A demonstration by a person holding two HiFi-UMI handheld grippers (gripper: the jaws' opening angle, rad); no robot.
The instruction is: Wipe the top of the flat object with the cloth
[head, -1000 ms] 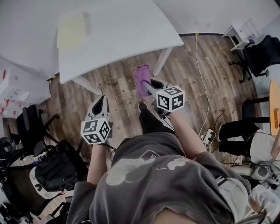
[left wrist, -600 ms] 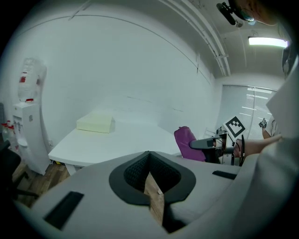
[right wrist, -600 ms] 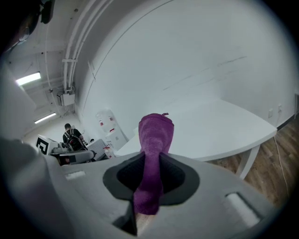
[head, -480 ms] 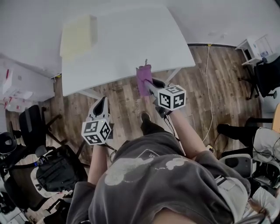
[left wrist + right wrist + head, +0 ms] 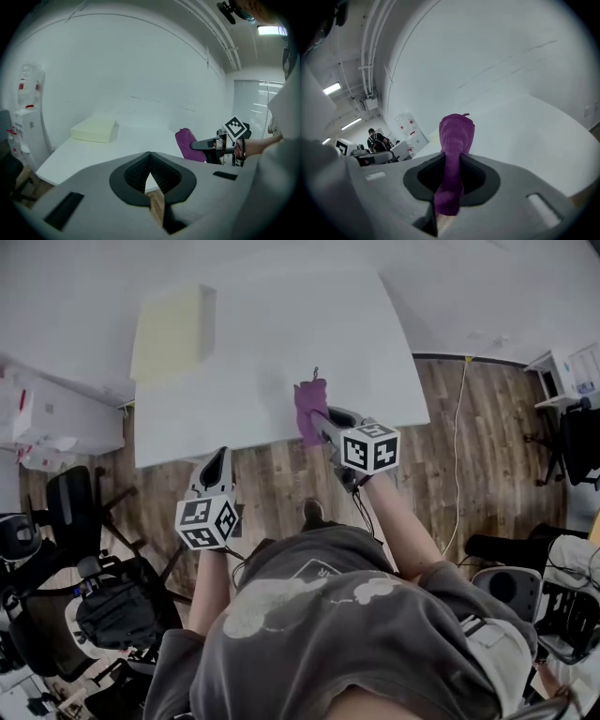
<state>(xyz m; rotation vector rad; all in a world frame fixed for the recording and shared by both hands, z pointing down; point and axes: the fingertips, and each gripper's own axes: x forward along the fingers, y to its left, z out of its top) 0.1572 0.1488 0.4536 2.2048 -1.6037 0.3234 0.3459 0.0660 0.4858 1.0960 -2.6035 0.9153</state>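
Note:
A pale yellow flat block point(image 5: 172, 332) point(image 5: 95, 130) lies on the far left part of the white table point(image 5: 281, 324). My right gripper point(image 5: 317, 418) point(image 5: 451, 164) is shut on a purple cloth point(image 5: 309, 409) point(image 5: 454, 154), held over the table's near edge, well right of the block. The cloth point(image 5: 190, 145) also shows in the left gripper view. My left gripper point(image 5: 216, 463) point(image 5: 150, 171) is shut with nothing in it, over the floor just short of the table's front edge.
White boxes point(image 5: 47, 427) stand left of the table. Black office chairs and a bag point(image 5: 103, 606) sit at the lower left. A cable point(image 5: 459, 456) runs over the wooden floor point(image 5: 487, 474) at the right. A person point(image 5: 377, 139) stands far off in the right gripper view.
The view has moved toward the table. My right gripper with the cloth has gone from over the floor to over the table's near edge. The left gripper stays shut and has neared the edge.

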